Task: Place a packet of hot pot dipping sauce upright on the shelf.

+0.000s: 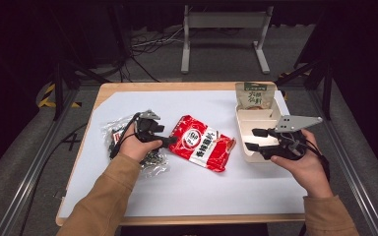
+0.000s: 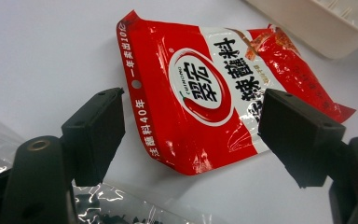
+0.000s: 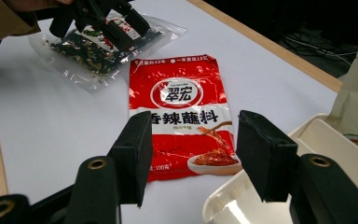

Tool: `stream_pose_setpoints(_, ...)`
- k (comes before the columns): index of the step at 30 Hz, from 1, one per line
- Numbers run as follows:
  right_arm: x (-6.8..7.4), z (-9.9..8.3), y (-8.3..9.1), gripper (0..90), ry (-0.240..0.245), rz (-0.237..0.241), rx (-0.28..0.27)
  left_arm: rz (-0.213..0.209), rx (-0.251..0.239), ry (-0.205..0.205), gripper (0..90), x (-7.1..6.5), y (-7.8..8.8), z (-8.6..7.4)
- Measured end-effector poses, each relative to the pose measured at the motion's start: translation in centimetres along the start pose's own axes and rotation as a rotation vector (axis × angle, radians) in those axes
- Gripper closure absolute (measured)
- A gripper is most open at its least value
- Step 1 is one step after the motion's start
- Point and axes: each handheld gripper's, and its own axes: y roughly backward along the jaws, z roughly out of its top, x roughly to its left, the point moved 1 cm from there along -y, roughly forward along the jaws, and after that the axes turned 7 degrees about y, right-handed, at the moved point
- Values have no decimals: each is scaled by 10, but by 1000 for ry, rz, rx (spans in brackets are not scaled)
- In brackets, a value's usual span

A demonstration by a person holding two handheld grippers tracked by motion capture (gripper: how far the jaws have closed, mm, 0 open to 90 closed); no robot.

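Beside the red sachet (image 1: 202, 142) on the table (image 1: 187, 191), the left gripper (image 1: 170, 141) reaches its near-left edge, jaws parted, empty; left gripper view: sachet (image 2: 200, 93) ahead, long axis slanting away; right gripper view: right gripper (image 3: 191, 154), open, seemingly above the white tray (image 3: 242, 205), farther off.

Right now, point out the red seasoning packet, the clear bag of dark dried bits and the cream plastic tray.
red seasoning packet (image 1: 197, 142), high view, round logo.
clear bag of dark dried bits (image 3: 81, 58), right gripper view, dark contents.
cream plastic tray (image 1: 256, 116), high view, inner floor.
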Motion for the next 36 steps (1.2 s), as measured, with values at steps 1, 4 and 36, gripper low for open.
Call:
stream_pose_setpoints(1, 0, 0, 0, 444, 0, -1, 1, -2, 6, 11, 259, 1, -2, 0)
stream_pose_setpoints(4, 0, 0, 0, 437, 0, -2, 0, 1, 18, 22, 306, 3, -5, -2)
stream_pose_setpoints(36, 4, -1, -6, 439, 25, 0, -2, -123, 64, 122, 437, 3, -28, -10)
